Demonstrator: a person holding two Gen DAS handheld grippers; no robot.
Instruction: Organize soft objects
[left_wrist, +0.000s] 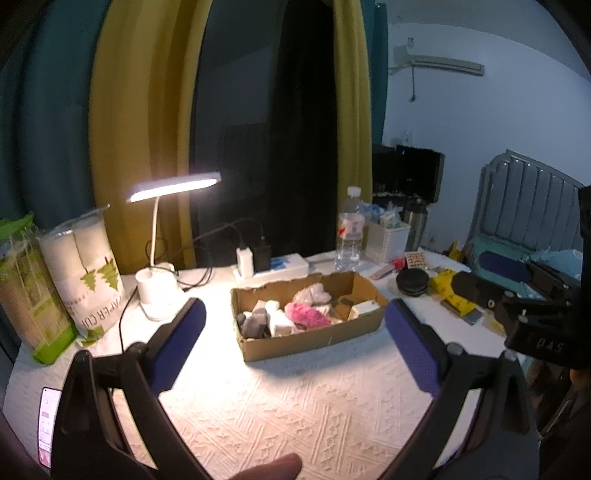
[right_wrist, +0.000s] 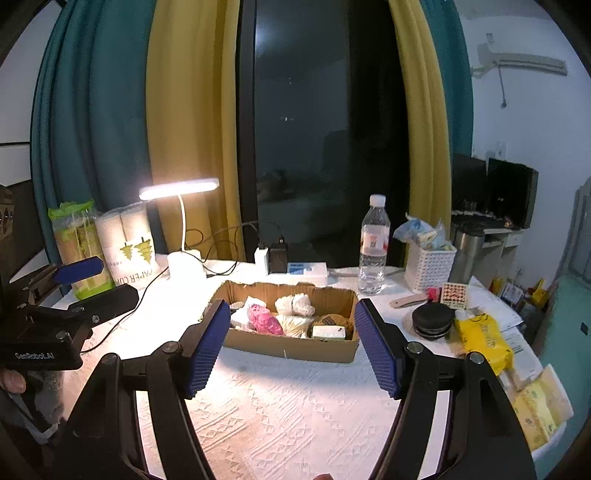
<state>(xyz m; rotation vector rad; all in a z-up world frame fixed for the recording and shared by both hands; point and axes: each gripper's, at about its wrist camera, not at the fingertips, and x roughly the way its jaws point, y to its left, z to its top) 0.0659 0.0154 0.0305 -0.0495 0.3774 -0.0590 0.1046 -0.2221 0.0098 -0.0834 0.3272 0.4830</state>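
A shallow cardboard box (left_wrist: 314, 341) (right_wrist: 291, 349) sits on the white textured tablecloth. It holds several soft items: a pink fluffy piece (left_wrist: 306, 314) (right_wrist: 263, 320), a grey sock (left_wrist: 255, 323), white rolled cloths (left_wrist: 312, 294) (right_wrist: 295, 303) and a small white box (right_wrist: 328, 332). My left gripper (left_wrist: 295, 314) is open and empty, hovering in front of the box. My right gripper (right_wrist: 291, 332) is open and empty, its blue pads either side of the box as seen. The left gripper also shows at the left edge of the right wrist view (right_wrist: 79, 271).
A lit desk lamp (left_wrist: 173, 188) (right_wrist: 179, 189) stands behind-left with cables and a power strip (right_wrist: 306, 271). Paper cup packs (left_wrist: 92, 273) are at far left. A water bottle (right_wrist: 373, 243), white basket (right_wrist: 428, 266), black round lid (right_wrist: 433, 319) and yellow packet (right_wrist: 484, 341) crowd the right.
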